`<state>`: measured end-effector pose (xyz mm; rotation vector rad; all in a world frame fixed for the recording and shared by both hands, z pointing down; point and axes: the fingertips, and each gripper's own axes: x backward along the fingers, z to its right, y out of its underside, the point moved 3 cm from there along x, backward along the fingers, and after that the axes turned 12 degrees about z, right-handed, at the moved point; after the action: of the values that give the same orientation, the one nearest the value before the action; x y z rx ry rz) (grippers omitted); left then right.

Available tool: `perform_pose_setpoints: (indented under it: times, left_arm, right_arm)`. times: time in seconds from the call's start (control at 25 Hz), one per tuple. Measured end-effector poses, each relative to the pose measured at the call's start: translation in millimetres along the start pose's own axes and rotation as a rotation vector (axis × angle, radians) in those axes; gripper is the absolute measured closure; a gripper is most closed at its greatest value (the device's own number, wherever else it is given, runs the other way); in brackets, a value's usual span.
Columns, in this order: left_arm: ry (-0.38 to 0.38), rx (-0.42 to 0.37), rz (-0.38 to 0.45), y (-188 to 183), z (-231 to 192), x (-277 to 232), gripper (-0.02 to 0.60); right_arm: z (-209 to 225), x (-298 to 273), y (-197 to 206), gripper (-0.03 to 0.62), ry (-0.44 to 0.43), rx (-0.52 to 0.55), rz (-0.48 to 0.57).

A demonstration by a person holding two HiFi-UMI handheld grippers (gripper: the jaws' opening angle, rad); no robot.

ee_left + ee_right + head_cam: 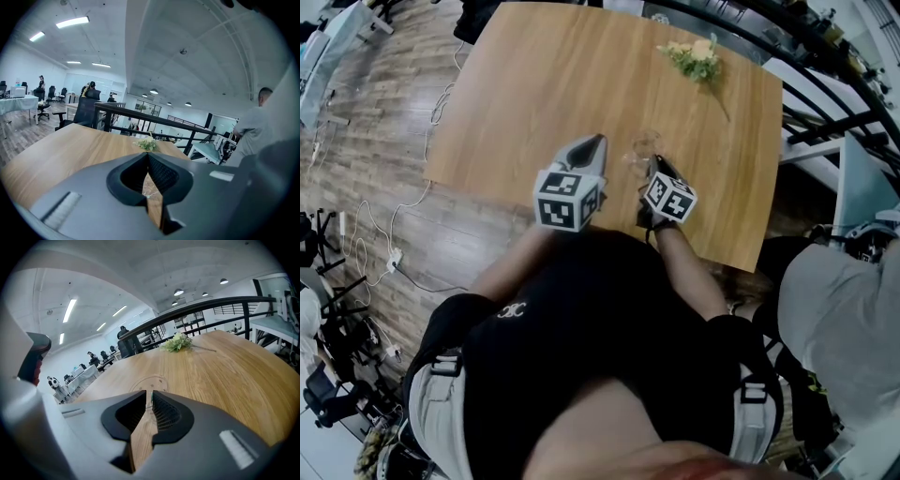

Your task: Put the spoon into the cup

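- Wooden bench (534,84) in an open-plan office; a flower sprig (696,58) is noted at its far side and a clear cup (645,150) nearer the front edge.
- Cup is seen upright, just ahead of the right tongs (151,393) and beside the left tongs (148,155).
- Left tongs are seen closed tip to tip, with nothing held.
- Right tongs are parted by a narrow slit; no grip is made out.
- Spoon cannot be picked out in any view, so whether it already lies in the cup is not settled.
- Spoon is judged light, stiff, thin and slippery, best taken near the handle end. Cup is judged fragile and easily tipped.
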<state>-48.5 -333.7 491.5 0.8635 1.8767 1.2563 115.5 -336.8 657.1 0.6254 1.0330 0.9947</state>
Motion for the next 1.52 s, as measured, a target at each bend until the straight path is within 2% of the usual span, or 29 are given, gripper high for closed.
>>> perform_pose_setpoints:
  times: [0.32,0.8,0.96,1.04,1.16,1.28,1.52]
  left_arm:
    - [0.001,-0.004,0.001,2,3,2,0.571]
    - [0.018,-0.007,-0.011,2,6,0,0.571]
    - [0.026,-0.007,-0.012,3,8,-1,0.571]
    - [0.031,-0.006,-0.011,3,9,-1,0.571]
    - [0.039,-0.005,-0.010,3,10,-3,0.569]
    - [0.049,-0.007,-0.007,2,11,-5,0.571]
    - [0.071,-0.007,-0.012,1,18,-6,0.571]
  right_arm:
    - [3,4,2,0.499,0.008,-0.005,-0.013]
    - [8,6,6,0.454,0.031,-0.015,-0.034]
    - [11,10,-2,0.476,0.048,0.006,0.007]
    - [10,12,-8,0.522,0.048,0.027,0.040]
    - [4,15,-18,0.542,0.037,0.057,0.084]
    - [-6,19,-30,0.589,0.016,0.110,0.132]
    - [-28,35,-56,0.589,-0.033,0.160,0.214]
